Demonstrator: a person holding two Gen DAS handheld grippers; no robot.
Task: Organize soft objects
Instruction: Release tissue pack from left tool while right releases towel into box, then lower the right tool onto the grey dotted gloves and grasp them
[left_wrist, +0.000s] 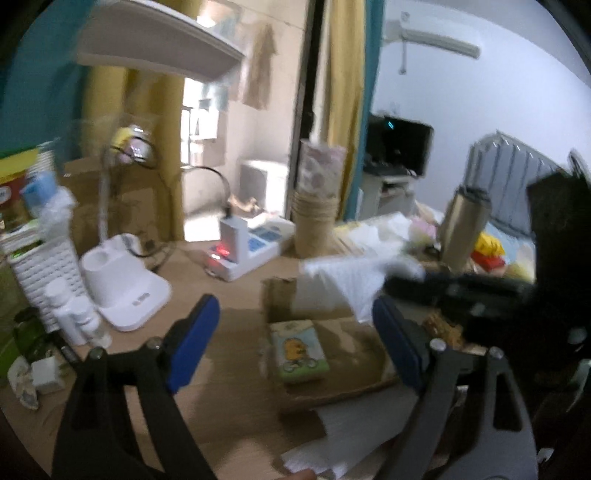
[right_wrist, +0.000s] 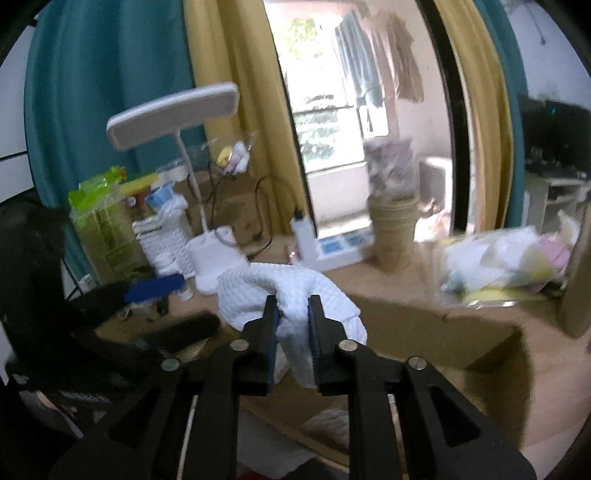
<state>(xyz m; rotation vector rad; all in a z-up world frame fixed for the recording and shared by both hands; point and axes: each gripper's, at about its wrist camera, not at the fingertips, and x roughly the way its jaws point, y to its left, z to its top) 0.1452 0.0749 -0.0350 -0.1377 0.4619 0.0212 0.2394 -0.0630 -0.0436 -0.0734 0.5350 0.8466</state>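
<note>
Right gripper (right_wrist: 292, 325) pinches a white waffle-weave cloth (right_wrist: 295, 291), hanging over the open brown cardboard box (right_wrist: 424, 325). Left gripper (left_wrist: 295, 332) spread wide, holding nothing. A cartoon-printed tissue pack (left_wrist: 299, 350) already lies in the box; the cloth is not yet dropped in. White desk lamp base (left_wrist: 125, 288) at 10 o'clock and stacked paper cups (left_wrist: 314, 221) at 12 crowd the desk.

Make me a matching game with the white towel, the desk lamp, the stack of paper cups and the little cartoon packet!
Things:
1. white towel
2. desk lamp
3. stack of paper cups
4. cartoon packet

Places:
A. inside the cardboard box
B. between the right gripper pads
C. by the white basket
D. beside the power strip

Pairs: 1-B, 2-C, 3-D, 4-A
</note>
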